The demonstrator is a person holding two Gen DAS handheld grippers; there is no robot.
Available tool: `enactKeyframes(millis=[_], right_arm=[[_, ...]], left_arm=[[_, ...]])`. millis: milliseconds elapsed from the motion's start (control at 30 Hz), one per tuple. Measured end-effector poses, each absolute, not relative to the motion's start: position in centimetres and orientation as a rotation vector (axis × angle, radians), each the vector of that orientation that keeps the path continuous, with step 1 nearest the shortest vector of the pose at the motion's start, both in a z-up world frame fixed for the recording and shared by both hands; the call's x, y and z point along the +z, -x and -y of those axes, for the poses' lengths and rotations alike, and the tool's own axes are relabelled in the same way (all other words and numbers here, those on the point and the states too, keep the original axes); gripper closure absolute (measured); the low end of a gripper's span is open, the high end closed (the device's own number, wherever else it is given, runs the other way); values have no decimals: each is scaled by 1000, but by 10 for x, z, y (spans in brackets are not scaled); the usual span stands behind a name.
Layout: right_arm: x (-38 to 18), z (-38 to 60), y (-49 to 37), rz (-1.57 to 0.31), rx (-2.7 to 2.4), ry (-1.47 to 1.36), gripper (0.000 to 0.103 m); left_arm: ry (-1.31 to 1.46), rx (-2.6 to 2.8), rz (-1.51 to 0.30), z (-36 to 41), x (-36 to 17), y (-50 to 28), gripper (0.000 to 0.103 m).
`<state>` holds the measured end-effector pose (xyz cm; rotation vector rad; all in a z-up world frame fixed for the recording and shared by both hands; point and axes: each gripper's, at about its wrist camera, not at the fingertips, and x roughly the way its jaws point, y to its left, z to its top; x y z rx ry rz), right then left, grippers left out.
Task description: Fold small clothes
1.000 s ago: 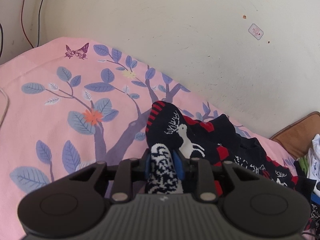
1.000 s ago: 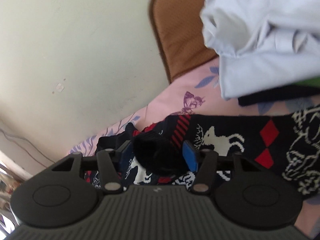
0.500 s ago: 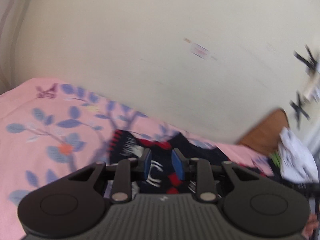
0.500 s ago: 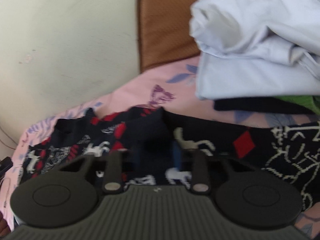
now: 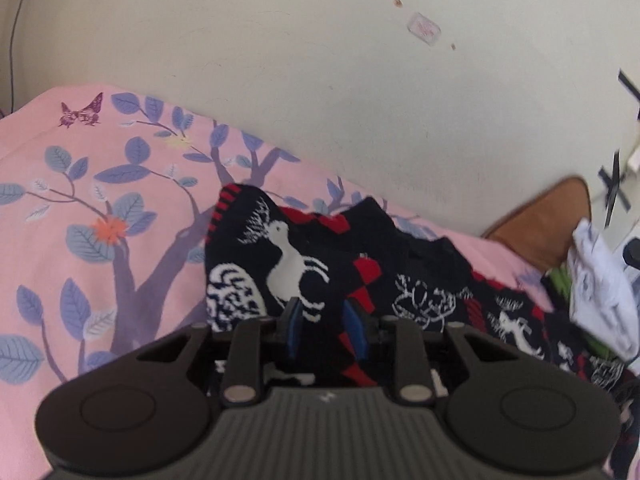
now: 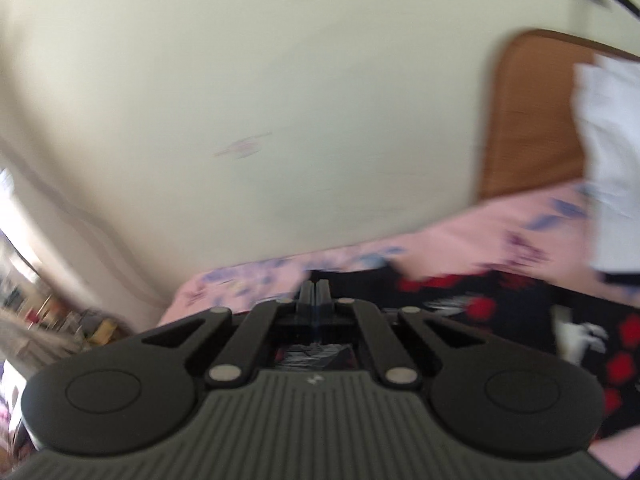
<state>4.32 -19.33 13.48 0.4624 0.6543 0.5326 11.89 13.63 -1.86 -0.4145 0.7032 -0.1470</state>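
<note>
In the left wrist view, the left gripper point(image 5: 325, 330) points down at a slant over a bed covered by a pink sheet point(image 5: 60, 208) printed with blue leaves. Its jaws stand narrowly apart with a fold of the dark patterned sock point(image 5: 288, 264) between the blue pads, which appear to pinch it. The sock, navy with white deer and red blocks, lies near the wall-side edge of the bed, and more of the same dark knit point(image 5: 500, 312) trails toward the white clothes pile point(image 5: 600, 280) at the right. In the right wrist view, which is badly blurred, the right gripper point(image 6: 315, 288) has its jaws pressed fully together with nothing visible between them; it points shallowly downward toward the wall, above the dark knit. The step in hand seems to be folding the sock, one end pinned by the left. Next, the right likely needs to open, come down and take the free end.
</note>
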Motion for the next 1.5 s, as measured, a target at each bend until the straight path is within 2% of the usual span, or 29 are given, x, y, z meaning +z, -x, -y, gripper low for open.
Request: enactKeyframes(millis=[133, 267, 433, 467, 500, 667, 867, 933, 967, 1000, 1100, 1267, 1500], right_arm=[[144, 157, -51, -660, 580, -400, 97], [124, 188, -61, -709, 466, -488, 82], [73, 260, -53, -824, 243, -695, 70], [62, 270, -48, -837, 209, -748, 61], [51, 280, -45, -847, 184, -796, 58], [22, 293, -44, -867, 88, -849, 58], [7, 292, -51, -802, 76, -869, 60], [7, 290, -52, -788, 67, -835, 73], [7, 290, -54, -786, 68, -811, 93], [7, 289, -55, -779, 77, -796, 95], [24, 282, -53, -715, 109, -728, 95], [85, 239, -46, -610, 271, -595, 95], [125, 120, -46, -620, 573, -374, 95]], left_arm=[[421, -136, -667, -144, -10, -114, 77], [455, -157, -648, -148, -4, -112, 77], [440, -184, -643, -139, -1, -108, 69], [433, -189, -645, -137, -1, -108, 69], [426, -193, -647, -135, -1, -108, 69], [376, -197, -671, -123, -7, -110, 69], [350, -173, -709, -122, -17, -117, 69], [357, -171, -725, -124, -20, -120, 69], [364, -173, -727, -125, -20, -121, 69], [369, -176, -727, -126, -20, -121, 69], [368, -173, -730, -126, -20, -121, 69], [399, -171, -695, -132, -13, -116, 66], [485, -115, -599, -166, 5, -106, 63]])
